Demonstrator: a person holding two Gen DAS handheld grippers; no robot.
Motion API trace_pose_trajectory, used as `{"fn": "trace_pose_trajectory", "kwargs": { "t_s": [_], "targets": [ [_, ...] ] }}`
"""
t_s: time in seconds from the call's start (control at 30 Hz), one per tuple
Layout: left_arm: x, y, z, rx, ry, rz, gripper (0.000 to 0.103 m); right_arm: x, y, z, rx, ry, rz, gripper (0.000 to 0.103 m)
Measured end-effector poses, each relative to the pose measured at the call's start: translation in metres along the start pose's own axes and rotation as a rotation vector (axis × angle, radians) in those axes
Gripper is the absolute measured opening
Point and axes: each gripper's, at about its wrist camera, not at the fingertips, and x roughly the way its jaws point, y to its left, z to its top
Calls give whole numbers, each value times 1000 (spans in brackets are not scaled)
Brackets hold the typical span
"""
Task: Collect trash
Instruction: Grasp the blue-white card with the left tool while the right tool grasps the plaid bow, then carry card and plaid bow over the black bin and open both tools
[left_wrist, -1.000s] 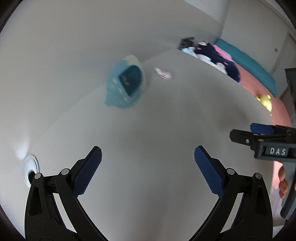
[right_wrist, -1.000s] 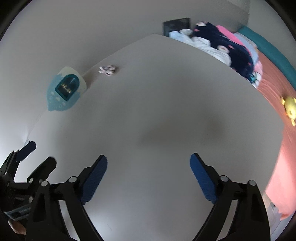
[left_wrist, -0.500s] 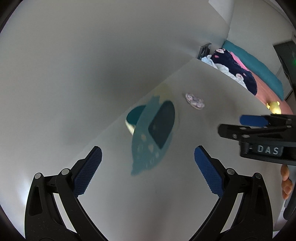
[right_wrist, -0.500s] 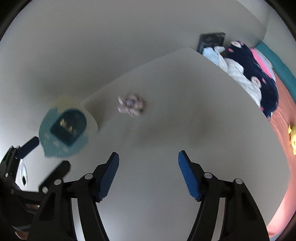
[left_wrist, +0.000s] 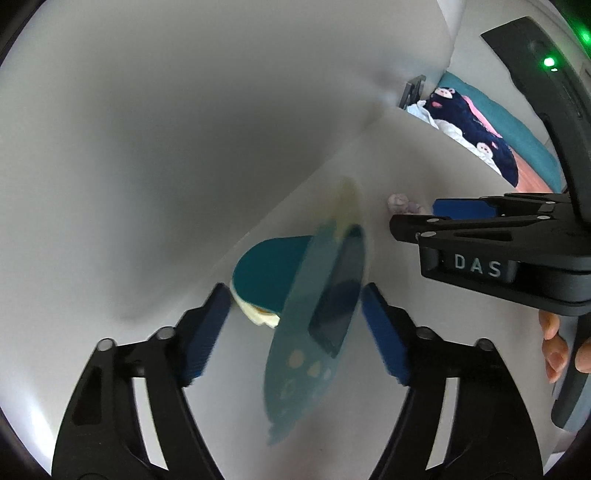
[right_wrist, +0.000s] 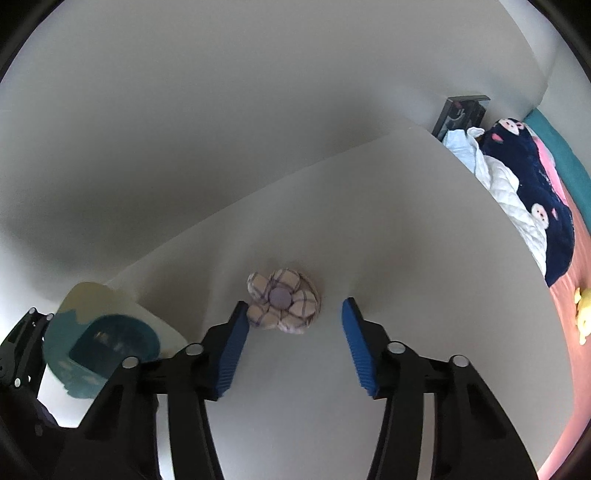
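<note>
**Two grippers close in on two pieces of trash**

On the white table (right_wrist: 406, 258) lie two pieces of trash: one blue-green package (left_wrist: 314, 332) with a dark window, standing at the wall edge, and one plaid fabric flower (right_wrist: 282, 301) beside it. What is inside the package cannot be told.

Compared with one second ago, both grippers have come much nearer and their jaws have narrowed. The left gripper (left_wrist: 295, 328) is released, its pads on both sides of the package without touching. The right gripper (right_wrist: 291, 347) is also released, with the flower just ahead between its fingertips.
</note>
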Motion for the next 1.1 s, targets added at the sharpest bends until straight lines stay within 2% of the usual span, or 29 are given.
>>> {"fn": "trace_pose_trajectory", "kwargs": {
  "t_s": [0.03, 0.13, 0.23, 0.4, 0.67, 0.93, 1.1],
  "targets": [
    [0, -1, 1, 5, 0, 4, 60, 0, 0, 1, -2, -4, 3, 39],
    [1, 0, 3, 4, 2, -1, 58, 0, 4, 4, -18, -15, -5, 29],
    [-1, 1, 1, 1, -14, 22, 57, -6, 6, 3, -26, -31, -16, 22],
    [-18, -4, -1, 4, -56, 22, 57, -20, -2, -4, 6, -29, 27, 21],
    [-57, -33, -17, 39, -93, 4, 57, -54, -25, -42, 59, -29, 64, 21],
    [-89, -75, -54, 80, -88, -17, 57, -99, -48, -102, 103, -37, 68, 21],
    [-110, -109, -81, 109, -93, -43, 57, -134, -65, -153, 139, -58, 69, 21]
  ]
}}
